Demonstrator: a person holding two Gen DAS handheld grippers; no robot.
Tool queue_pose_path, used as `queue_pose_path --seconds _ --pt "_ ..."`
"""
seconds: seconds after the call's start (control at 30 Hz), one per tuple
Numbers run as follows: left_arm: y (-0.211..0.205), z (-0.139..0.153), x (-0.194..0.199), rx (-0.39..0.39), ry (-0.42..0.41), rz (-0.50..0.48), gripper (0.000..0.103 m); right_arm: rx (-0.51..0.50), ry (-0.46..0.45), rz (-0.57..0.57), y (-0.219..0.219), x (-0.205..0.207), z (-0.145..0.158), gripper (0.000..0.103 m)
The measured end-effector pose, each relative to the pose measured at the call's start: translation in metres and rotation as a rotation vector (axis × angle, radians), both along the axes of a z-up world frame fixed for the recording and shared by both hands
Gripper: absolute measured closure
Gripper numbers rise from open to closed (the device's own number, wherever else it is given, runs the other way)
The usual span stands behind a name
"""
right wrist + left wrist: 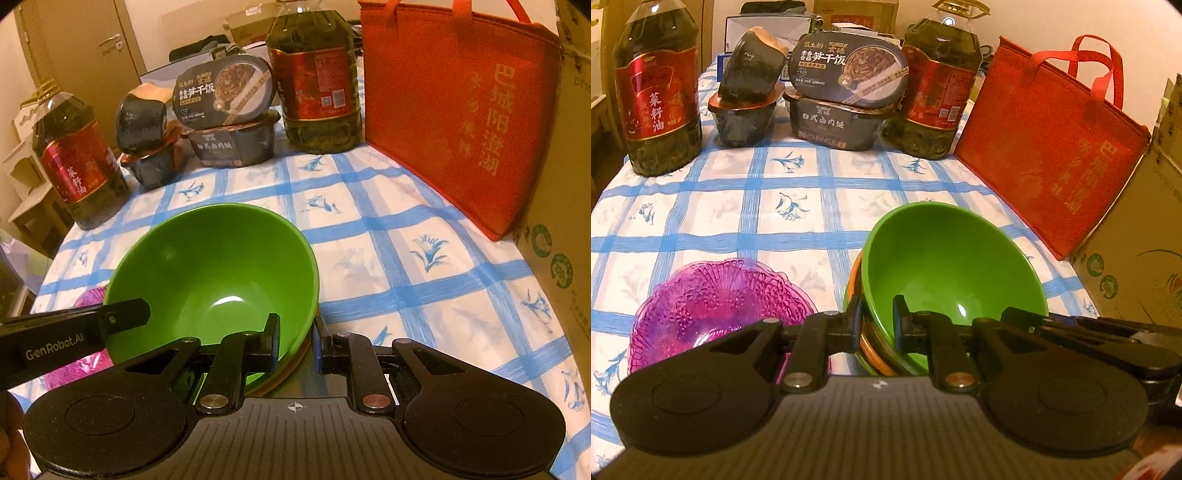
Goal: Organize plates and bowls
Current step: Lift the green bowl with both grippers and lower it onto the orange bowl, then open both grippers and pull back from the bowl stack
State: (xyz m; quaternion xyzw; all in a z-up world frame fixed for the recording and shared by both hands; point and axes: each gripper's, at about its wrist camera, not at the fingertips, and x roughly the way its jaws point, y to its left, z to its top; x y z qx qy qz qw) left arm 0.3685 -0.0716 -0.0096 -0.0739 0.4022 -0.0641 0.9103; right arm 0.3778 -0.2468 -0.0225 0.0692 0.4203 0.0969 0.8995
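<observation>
Left gripper (877, 321): clamped on the rim of the green bowl (945, 266) at the bowl's 9 o'clock side, one finger inside, one outside.
Right gripper (295, 341): clamped on the same stack's rim at its 3 o'clock side.
Green bowl: nested on top of an orange bowl (866, 345), tilted, over the checked surface (738, 206).
Purple glass bowl (713, 302): just beside the stack, at its 9 o'clock.
Surface's far edge, 12 o'clock: two oil bottles (655, 88), boxed meals (846, 66).
Red bag (458, 107): at 2 o'clock, upright.
</observation>
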Motion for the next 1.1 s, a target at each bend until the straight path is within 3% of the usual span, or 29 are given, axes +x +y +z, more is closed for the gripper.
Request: queue_pose_path --seconds 0.17,0.3,0.57,1.1 --pt "-0.001 -0.001 0.001 0.017 -0.006 0.011 0.088 -0.028 -0.013 0.011 0.003 0.000 -0.002 0.085" --pt "0.004 -0.002 0.000 -0.016 -0.008 0.020 0.087 -0.028 -0.034 0.014 0.002 -0.002 -0.002 0.084" --pt "0.006 0.006 -0.013 -0.030 -0.026 0.036 0.087 -0.011 -0.052 -0.006 -0.003 -0.014 0.006 0.075" --pt "0.006 0.023 -0.081 -0.093 -0.032 0.075 0.086 0.072 -0.054 -0.030 -0.016 -0.080 0.037 0.070"
